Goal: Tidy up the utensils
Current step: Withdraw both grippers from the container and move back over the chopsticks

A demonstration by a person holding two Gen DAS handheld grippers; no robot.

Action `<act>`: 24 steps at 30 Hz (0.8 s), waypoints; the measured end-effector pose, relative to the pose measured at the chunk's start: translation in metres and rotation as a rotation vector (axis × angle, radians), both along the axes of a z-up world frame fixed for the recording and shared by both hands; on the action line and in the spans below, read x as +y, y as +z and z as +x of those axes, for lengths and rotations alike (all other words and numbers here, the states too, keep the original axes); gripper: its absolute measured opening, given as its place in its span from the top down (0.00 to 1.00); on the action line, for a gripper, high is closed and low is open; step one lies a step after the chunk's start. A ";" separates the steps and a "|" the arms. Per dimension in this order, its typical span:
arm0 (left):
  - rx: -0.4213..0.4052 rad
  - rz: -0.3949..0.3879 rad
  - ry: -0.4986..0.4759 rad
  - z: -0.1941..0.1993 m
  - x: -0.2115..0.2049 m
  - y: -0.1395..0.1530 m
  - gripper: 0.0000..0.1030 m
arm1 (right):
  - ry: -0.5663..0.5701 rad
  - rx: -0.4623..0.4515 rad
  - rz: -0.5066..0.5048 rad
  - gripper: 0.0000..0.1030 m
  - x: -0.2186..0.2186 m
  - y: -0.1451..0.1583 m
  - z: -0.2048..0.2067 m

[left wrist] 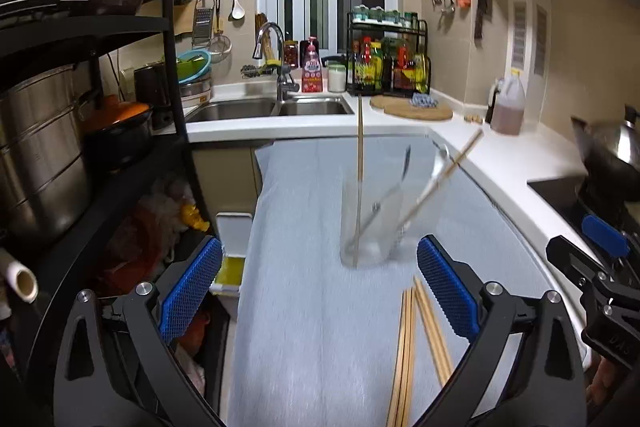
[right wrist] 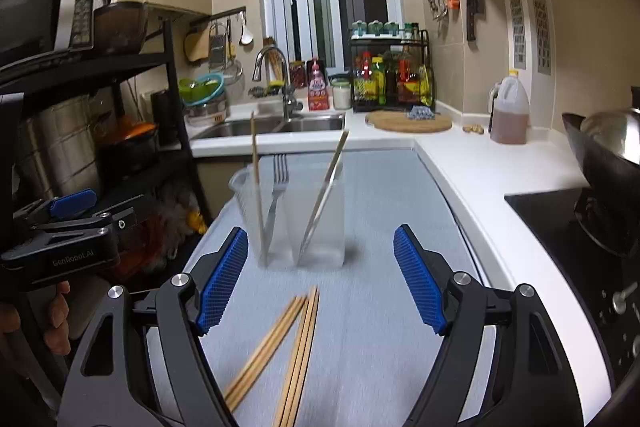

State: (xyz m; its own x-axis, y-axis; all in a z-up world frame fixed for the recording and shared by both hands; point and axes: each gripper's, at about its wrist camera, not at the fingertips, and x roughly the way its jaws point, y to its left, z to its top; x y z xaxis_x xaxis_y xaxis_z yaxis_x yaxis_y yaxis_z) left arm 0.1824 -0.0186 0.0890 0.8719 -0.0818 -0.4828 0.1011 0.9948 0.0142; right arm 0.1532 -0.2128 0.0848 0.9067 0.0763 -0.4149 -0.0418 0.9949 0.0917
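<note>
My left gripper (left wrist: 320,291) and right gripper (right wrist: 316,283) stood wide, empty. Clear plastic holder (right wrist: 298,215) (fork, chopsticks inside) sat mid-cloth (right wrist: 380,307); loose wooden chopsticks (right wrist: 288,343) lay nearer, room around.

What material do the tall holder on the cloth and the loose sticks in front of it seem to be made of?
Holder: likely clear or frosted plastic, since the fork shows through its wall; motion blur leaves glass possible. Loose chopsticks: apparently bamboo or wood, pale tan and matte, with no shine.
</note>
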 end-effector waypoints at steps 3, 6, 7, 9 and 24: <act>0.024 0.002 -0.001 -0.025 0.002 -0.014 0.08 | -0.002 0.028 0.012 0.27 0.001 -0.012 -0.024; 0.038 -0.010 0.001 -0.050 0.005 -0.024 0.08 | -0.007 0.038 0.011 0.27 0.004 -0.021 -0.047; 0.042 -0.014 0.000 -0.057 0.005 -0.028 0.08 | -0.006 0.039 0.008 0.27 0.005 -0.024 -0.054; 0.044 -0.017 -0.001 -0.071 0.005 -0.034 0.08 | -0.001 0.038 0.003 0.27 0.008 -0.029 -0.070; 0.039 -0.051 0.036 -0.144 0.011 -0.069 0.08 | 0.049 0.045 -0.046 0.27 0.026 -0.073 -0.153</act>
